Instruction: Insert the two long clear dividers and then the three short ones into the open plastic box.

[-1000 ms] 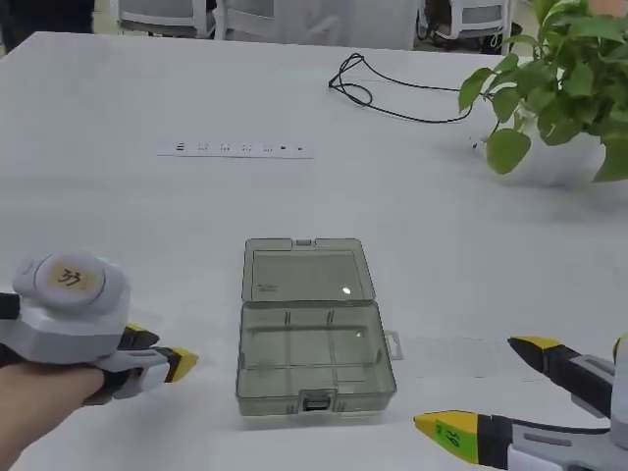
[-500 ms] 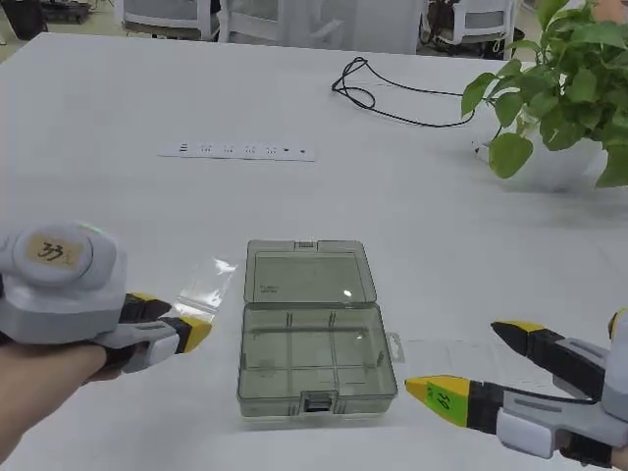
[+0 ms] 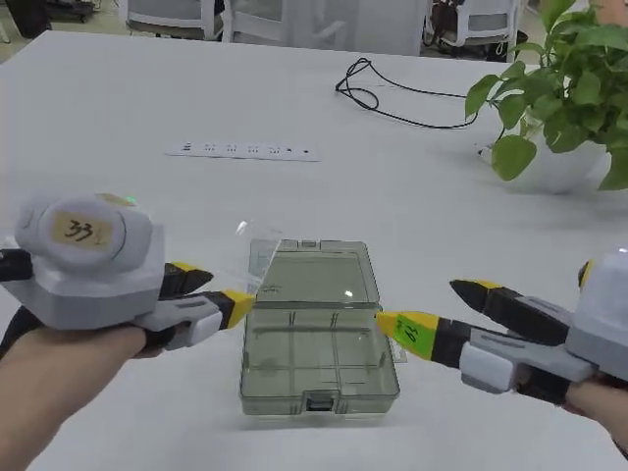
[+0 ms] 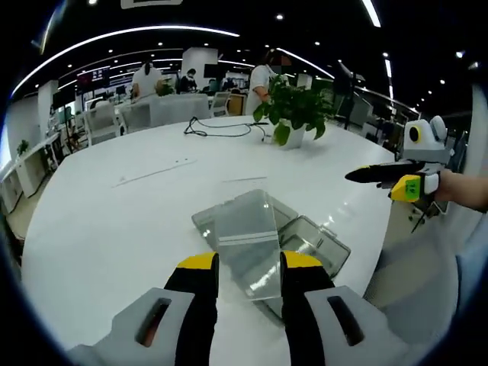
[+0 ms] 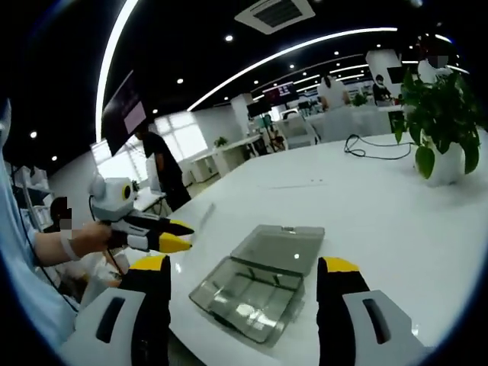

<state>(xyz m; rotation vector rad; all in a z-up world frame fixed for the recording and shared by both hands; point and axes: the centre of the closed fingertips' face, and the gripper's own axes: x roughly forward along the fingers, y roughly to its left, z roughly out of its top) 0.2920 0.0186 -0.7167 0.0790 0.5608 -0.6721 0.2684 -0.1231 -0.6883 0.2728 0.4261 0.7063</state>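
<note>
The open grey-clear plastic box (image 3: 319,371) lies on the white table, its lid (image 3: 316,275) folded flat behind it; inside, dividers seem to stand. My left gripper (image 3: 211,285) hovers at the box's left edge, shut on a clear divider (image 3: 258,253) that sticks up over the lid's left corner. In the left gripper view the clear divider (image 4: 245,242) sits between my jaws (image 4: 248,263), above the box (image 4: 309,238). My right gripper (image 3: 442,307) is open and empty just right of the box. The right gripper view shows the box (image 5: 255,293) and the left gripper (image 5: 179,236).
A potted plant (image 3: 554,93) stands at the back right, with a black cable (image 3: 392,93) beside it. A white power strip (image 3: 240,150) lies across the middle of the table. People stand among desks in the background.
My left gripper has picked the clear divider up off the table left of the box and carried it right, over the lid's corner. The right gripper has moved in toward the box's right side.
</note>
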